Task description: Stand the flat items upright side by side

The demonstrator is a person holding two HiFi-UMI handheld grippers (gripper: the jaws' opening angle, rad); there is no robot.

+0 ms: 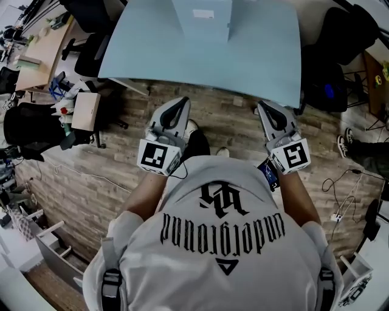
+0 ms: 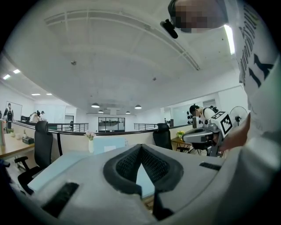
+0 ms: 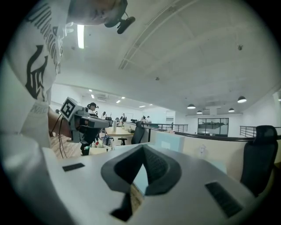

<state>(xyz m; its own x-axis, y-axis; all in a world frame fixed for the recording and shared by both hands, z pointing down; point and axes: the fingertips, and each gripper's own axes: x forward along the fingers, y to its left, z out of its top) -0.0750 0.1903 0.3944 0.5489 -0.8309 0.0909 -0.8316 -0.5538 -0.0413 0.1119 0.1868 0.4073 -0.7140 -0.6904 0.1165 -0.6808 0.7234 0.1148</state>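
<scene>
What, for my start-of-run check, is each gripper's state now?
Left gripper: jaws closed, holding nothing.
Right gripper: jaws closed, holding nothing.

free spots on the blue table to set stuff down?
Light blue tabletop: bare along the near edge and on both sides of the pale blue box at the far middle. Crowded only off-table, left: black office chair, cardboard box.

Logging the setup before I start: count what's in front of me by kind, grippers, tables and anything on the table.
Grippers: 2 (left gripper, right gripper, both shut, empty)
Light blue table: 1
Pale blue panel with white label, on the table: 1
Total: 4
</scene>
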